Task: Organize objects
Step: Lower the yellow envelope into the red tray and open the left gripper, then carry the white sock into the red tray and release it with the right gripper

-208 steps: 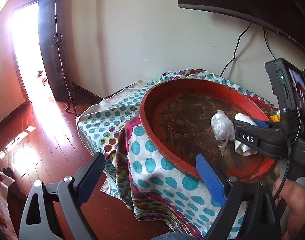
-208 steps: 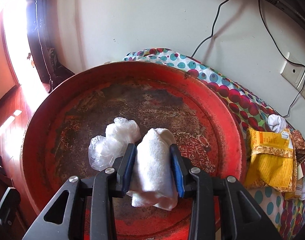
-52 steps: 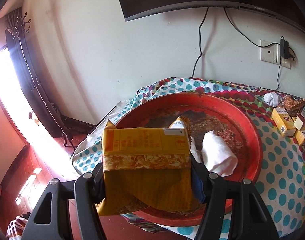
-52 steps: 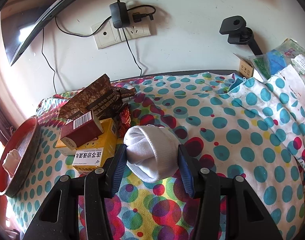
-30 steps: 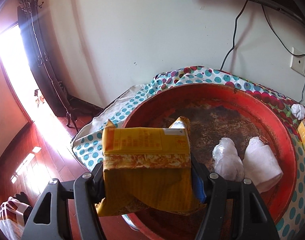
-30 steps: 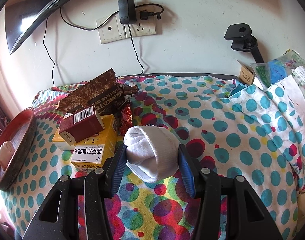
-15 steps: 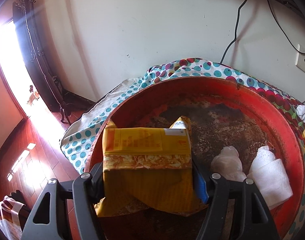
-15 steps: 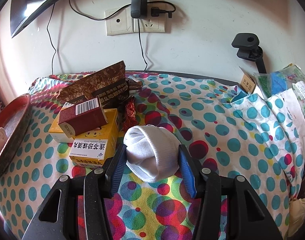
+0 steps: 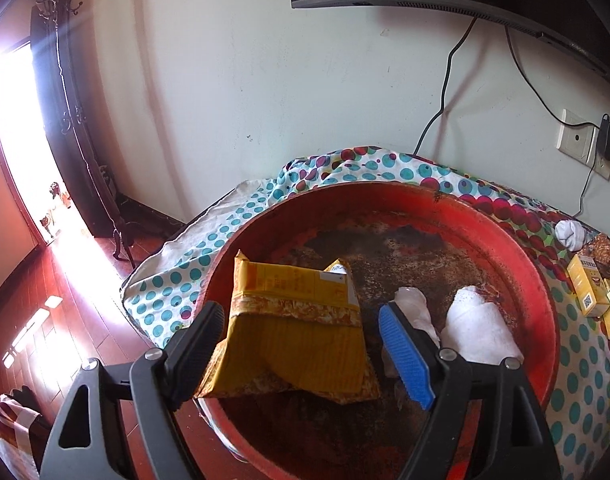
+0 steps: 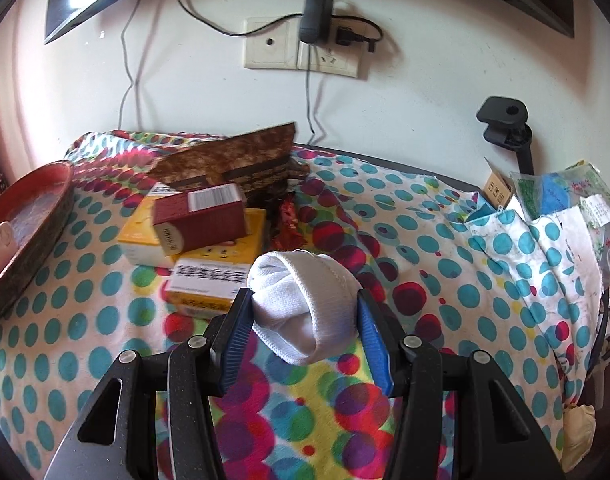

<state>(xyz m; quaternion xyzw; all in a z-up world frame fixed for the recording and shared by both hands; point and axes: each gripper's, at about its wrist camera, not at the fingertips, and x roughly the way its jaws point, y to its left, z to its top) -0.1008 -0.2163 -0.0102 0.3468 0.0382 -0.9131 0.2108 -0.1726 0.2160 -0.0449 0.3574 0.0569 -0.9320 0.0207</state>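
Left tongs [image 9: 305, 340] had just been opening; jaws stood apart around the yellow packet [image 9: 293, 332], which lay in the red tray [image 9: 545, 320]. Right tongs [image 10: 305, 340] were clamped on a white sock [image 10: 305, 300] above the counter [image 10: 105, 320].

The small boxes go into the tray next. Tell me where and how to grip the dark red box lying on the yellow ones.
Grip the dark red box across its two long side faces, coming from above: it lies flat on the yellow boxes, so its top is clear, while the brown packet crowds its far side.
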